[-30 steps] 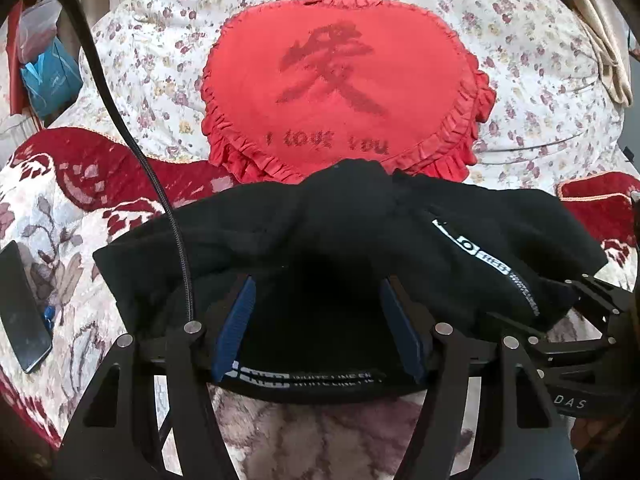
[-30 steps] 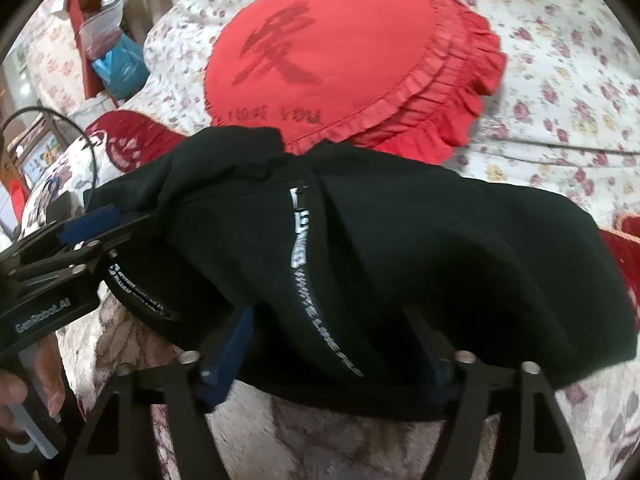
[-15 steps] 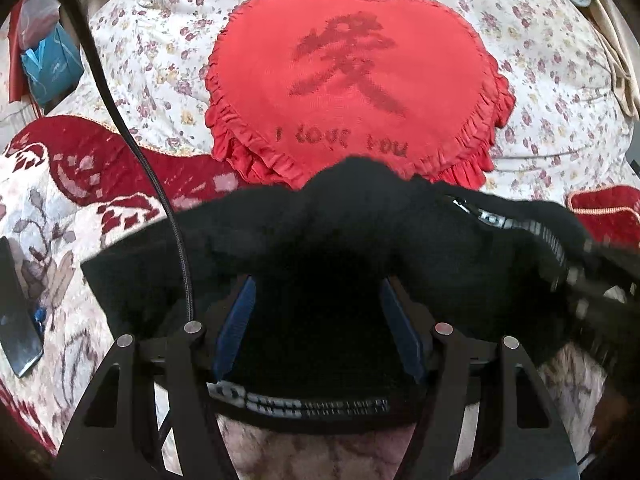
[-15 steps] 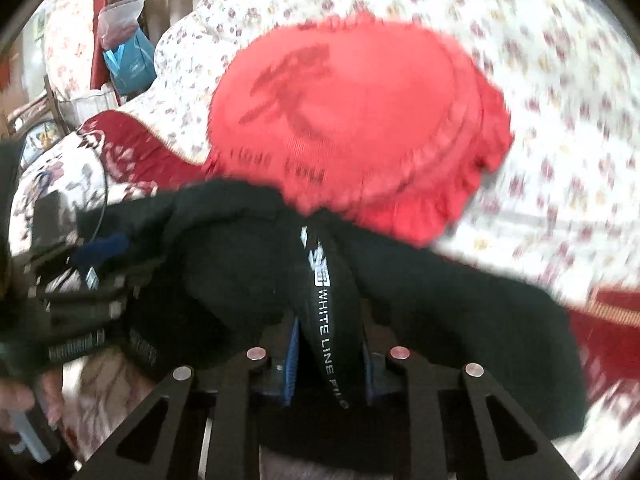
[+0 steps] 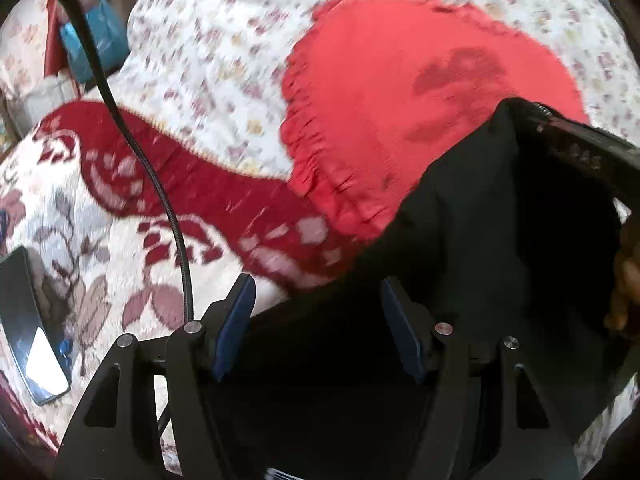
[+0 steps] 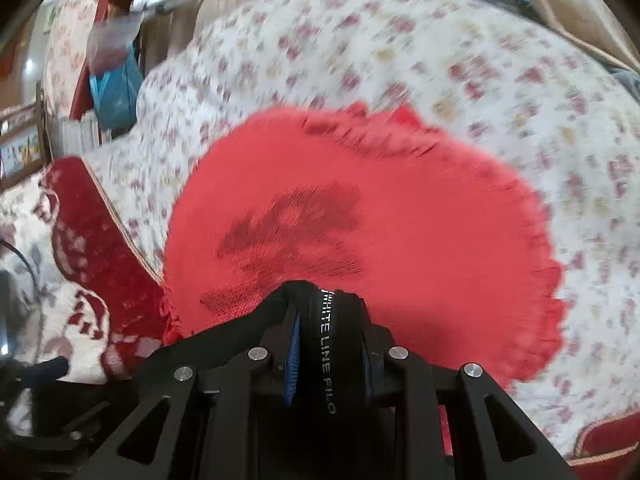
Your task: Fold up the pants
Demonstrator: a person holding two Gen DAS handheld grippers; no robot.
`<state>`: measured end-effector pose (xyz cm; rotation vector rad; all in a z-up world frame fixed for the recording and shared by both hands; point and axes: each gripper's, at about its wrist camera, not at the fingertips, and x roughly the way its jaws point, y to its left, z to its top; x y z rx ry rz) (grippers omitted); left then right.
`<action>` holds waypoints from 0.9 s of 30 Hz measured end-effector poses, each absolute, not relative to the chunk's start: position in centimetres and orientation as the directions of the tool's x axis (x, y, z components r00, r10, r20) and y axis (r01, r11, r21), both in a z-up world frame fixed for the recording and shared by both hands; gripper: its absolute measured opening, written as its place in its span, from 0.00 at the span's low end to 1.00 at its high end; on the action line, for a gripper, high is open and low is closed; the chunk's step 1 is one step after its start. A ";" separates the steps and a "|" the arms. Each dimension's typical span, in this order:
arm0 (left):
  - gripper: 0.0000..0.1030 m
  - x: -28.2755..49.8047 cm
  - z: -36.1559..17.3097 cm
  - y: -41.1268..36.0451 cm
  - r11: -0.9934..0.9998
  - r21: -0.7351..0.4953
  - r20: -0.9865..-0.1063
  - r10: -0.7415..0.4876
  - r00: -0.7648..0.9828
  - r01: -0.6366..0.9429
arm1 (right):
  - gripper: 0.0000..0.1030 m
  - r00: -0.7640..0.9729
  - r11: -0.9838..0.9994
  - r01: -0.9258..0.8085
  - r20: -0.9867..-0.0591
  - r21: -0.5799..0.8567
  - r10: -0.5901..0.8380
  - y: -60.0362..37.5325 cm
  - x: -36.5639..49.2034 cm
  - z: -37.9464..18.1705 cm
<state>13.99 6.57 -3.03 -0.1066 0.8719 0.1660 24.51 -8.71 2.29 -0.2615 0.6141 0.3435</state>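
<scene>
The black pants (image 5: 480,248) hang as a lifted bundle at the right of the left wrist view, over a floral sofa. My right gripper (image 6: 327,320) is shut on the pants' waistband with white lettering (image 6: 326,356) and holds it raised in front of the red cushion. It also shows in the left wrist view (image 5: 576,152) at the pants' top corner. My left gripper (image 5: 320,304) is open, its blue pads (image 5: 236,320) wide apart, with black cloth lying between and below them. Both views are blurred by motion.
A red heart-shaped cushion (image 6: 400,220) leans on the white floral backrest (image 6: 440,52). A phone (image 5: 30,328) lies on the sofa seat at left, and a black cable (image 5: 160,200) runs across it. Blue bags (image 6: 116,88) stand beyond the sofa's left end.
My right gripper closed on the waistband and lifted the pants up and to the right. The pants rose off the seat. My left gripper stayed open and swung left.
</scene>
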 end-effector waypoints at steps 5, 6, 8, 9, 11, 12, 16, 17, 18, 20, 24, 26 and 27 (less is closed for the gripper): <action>0.63 13.0 -3.3 8.0 0.977 -0.038 -0.768 0.106 0.632 -0.210 | 0.47 0.733 0.922 -0.384 -0.622 -0.043 0.276 -9.8 24.3 2.0; 0.63 12.7 -3.2 8.0 0.977 -0.036 -0.770 0.109 0.629 -0.212 | 0.61 0.714 0.921 -0.389 -0.630 0.003 0.304 -10.9 23.8 2.5; 0.63 12.1 -2.8 8.0 0.977 -0.032 -0.768 0.111 0.631 -0.210 | 0.65 0.688 0.906 -0.414 -0.621 0.088 0.375 -13.6 21.8 3.8; 0.63 11.7 -2.5 7.9 0.978 -0.029 -0.763 0.113 0.636 -0.208 | 0.65 0.679 0.900 -0.423 -0.621 0.106 0.392 -15.0 20.6 4.2; 0.63 11.0 -2.1 7.8 0.978 -0.028 -0.760 0.112 0.640 -0.205 | 0.71 0.673 0.908 -0.404 -0.637 0.110 0.377 -18.1 17.6 4.4; 0.63 10.6 -1.9 7.8 0.979 -0.038 -0.757 0.104 0.646 -0.201 | 0.76 0.676 0.917 -0.385 -0.643 0.109 0.360 -19.5 16.2 4.1; 0.63 8.9 -1.2 7.4 0.982 -0.032 -0.743 0.102 0.661 -0.188 | 0.78 0.587 0.915 -0.360 -0.718 0.181 0.374 -24.2 11.5 1.0; 0.63 8.4 -1.1 7.4 0.982 -0.033 -0.743 0.101 0.661 -0.187 | 0.78 0.519 0.889 -0.359 -0.732 0.282 0.442 -25.2 10.6 -0.6; 0.63 8.0 -1.0 7.4 0.982 -0.041 -0.744 0.094 0.662 -0.186 | 0.78 0.483 0.875 -0.352 -0.736 0.334 0.475 -25.6 10.3 -1.7; 0.63 7.3 -1.1 7.5 0.982 -0.046 -0.746 0.090 0.660 -0.185 | 0.78 0.446 0.876 -0.297 -0.755 0.381 0.480 -26.1 10.3 -4.3; 0.63 6.2 -1.1 8.0 0.980 -0.047 -0.754 0.093 0.650 -0.195 | 0.78 0.446 0.890 -0.190 -0.771 0.414 0.454 -27.9 13.2 -6.4; 0.63 5.7 -1.2 8.5 0.979 -0.052 -0.757 0.091 0.647 -0.199 | 0.78 0.480 0.911 -0.157 -0.777 0.380 0.407 -28.7 14.9 -6.1; 0.63 5.5 -1.4 8.7 0.978 -0.057 -0.760 0.088 0.643 -0.201 | 0.78 0.513 0.926 -0.144 -0.773 0.350 0.372 -29.2 16.0 -5.7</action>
